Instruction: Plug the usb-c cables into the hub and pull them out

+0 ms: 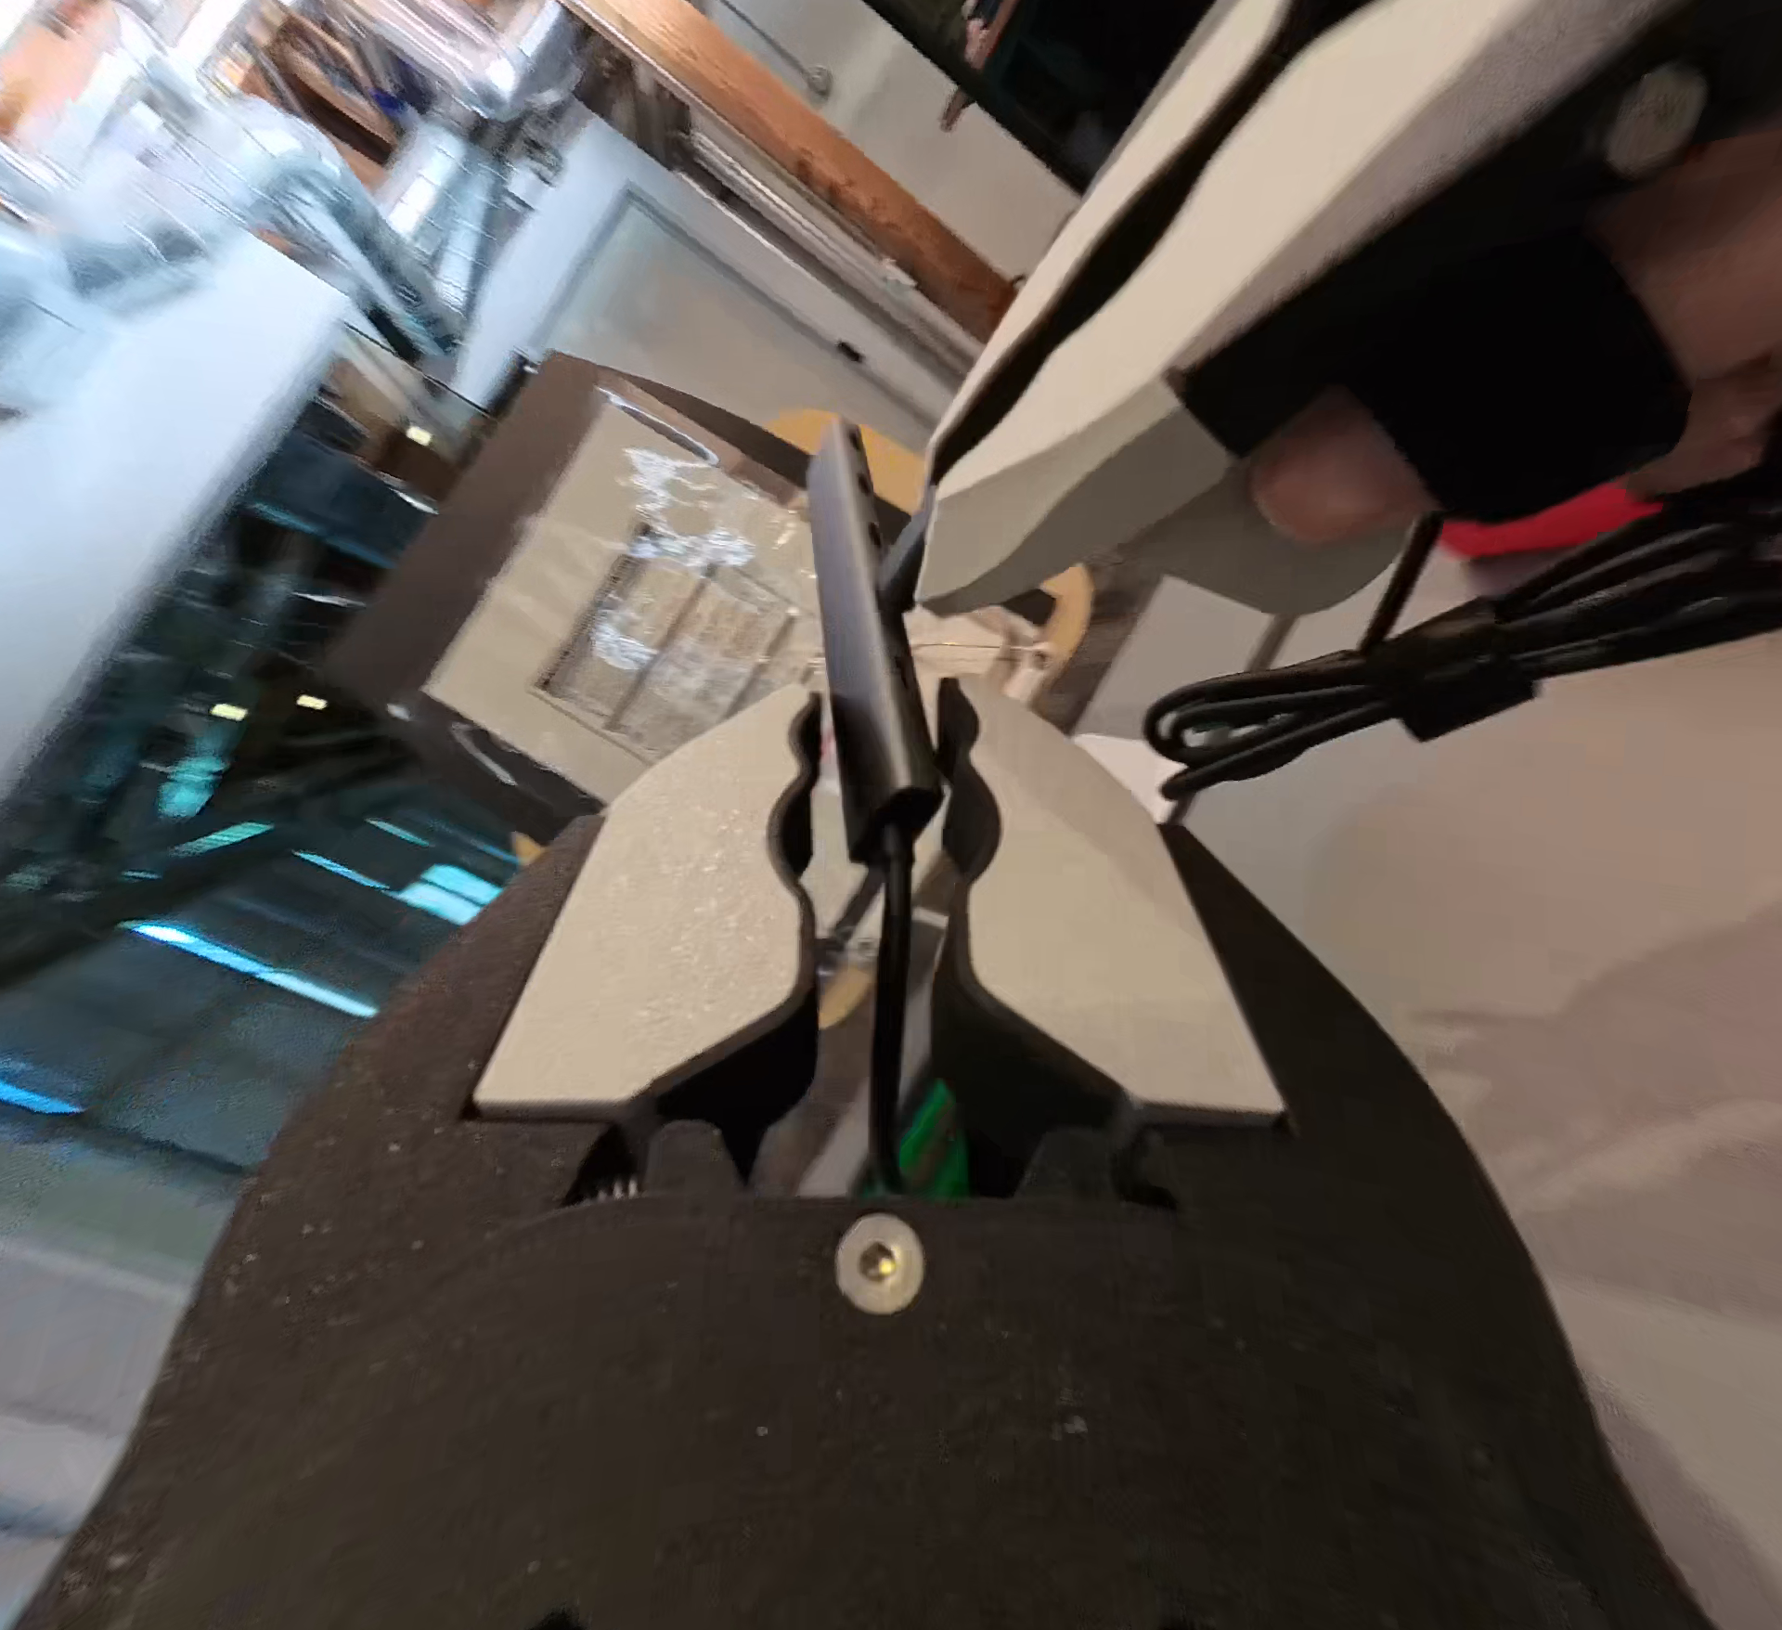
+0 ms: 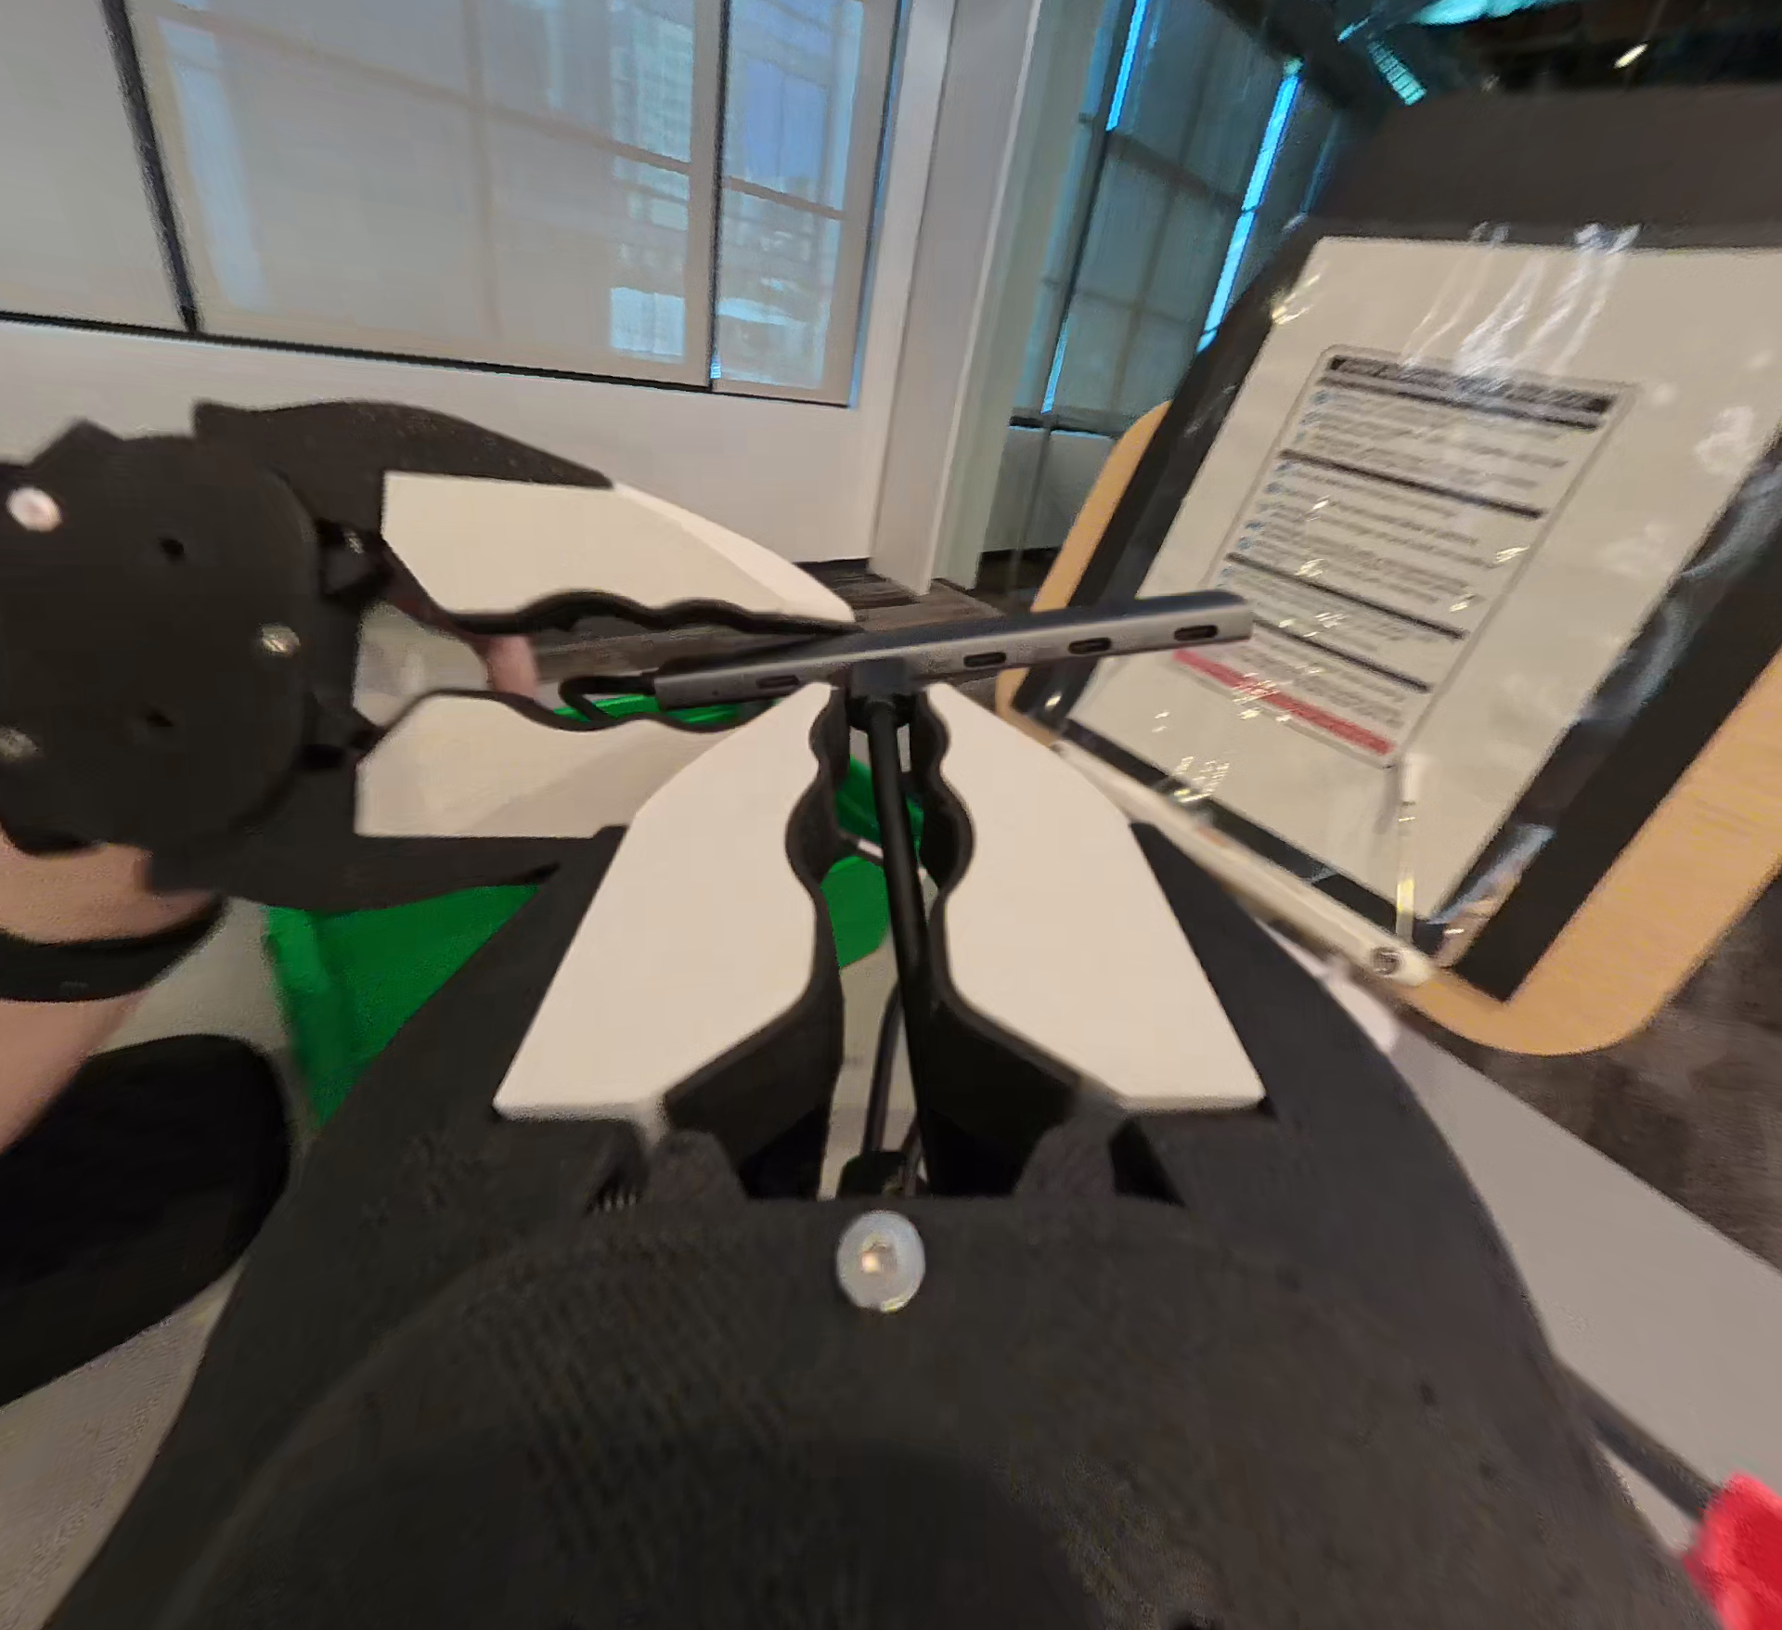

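Note:
The dark grey hub (image 1: 858, 619) is a slim bar with several USB-C ports along one side. My left gripper (image 1: 877, 721) is shut on its lower end, and the hub's own thin black lead (image 1: 892, 957) runs back between the fingers. In the right wrist view the hub (image 2: 1061, 634) lies crosswise, with my left gripper (image 2: 820, 648) gripping it from the left. My right gripper (image 2: 873, 706) is shut on a black USB-C cable (image 2: 897, 860) just behind its plug (image 2: 877, 675), which sits against a port on the hub's side. My right gripper (image 1: 921, 557) also shows in the left wrist view.
A tied bundle of black cable (image 1: 1446, 667) hangs below the right gripper. A plastic-covered printed sheet on a black-framed wooden board (image 2: 1398, 542) stands just beyond the hub. A green container (image 2: 386, 957) sits below left and a red item (image 2: 1745, 1545) at lower right. Both grippers' tips are close together, under 4 cm apart. It is some 30 cm from my right tips to the red item (image 2: 1745, 1545).

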Demonstrator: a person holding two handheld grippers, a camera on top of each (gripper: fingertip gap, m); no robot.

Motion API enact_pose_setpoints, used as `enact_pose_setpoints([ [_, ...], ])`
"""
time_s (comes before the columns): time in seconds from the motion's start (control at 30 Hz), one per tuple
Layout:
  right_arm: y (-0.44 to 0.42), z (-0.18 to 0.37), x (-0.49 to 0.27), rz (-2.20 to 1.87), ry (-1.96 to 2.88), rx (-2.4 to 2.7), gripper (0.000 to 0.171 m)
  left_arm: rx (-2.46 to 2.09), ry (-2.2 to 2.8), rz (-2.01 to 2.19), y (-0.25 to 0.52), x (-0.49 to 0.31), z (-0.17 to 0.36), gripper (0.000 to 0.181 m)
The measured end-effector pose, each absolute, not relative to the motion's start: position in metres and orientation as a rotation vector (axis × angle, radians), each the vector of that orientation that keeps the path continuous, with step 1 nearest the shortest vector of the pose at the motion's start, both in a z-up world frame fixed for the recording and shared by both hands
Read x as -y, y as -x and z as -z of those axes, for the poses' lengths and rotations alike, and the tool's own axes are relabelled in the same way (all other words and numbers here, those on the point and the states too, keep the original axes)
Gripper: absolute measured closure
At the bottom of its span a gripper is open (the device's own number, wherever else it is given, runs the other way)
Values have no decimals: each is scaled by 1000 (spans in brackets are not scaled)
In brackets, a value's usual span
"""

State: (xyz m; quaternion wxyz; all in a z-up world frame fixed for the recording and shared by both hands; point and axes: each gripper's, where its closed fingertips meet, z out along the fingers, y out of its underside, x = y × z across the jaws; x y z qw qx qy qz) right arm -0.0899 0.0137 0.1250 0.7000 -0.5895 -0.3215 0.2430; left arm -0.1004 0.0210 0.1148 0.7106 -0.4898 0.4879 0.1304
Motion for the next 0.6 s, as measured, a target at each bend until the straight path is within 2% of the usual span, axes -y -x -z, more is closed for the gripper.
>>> enact_pose_setpoints([
  [0.07,81,-128,-18,-443,1287,708,158,-1086,1154,-128,98,-15,-115,139],
  [0.13,75,-131,-20,-360,1234,706,158,-1081,1216,67,97,-7,-117,131],
  [0.27,76,-135,-17,-280,1137,700,158,-926,1246,392,106,-4,-136,142],
  [0.53,90,-138,-2,-58,1002,753,158,-944,1332,425,101,-14,-120,145],
  [0.6,93,-137,0,12,970,769,158,-962,1344,428,99,-14,-115,155],
])
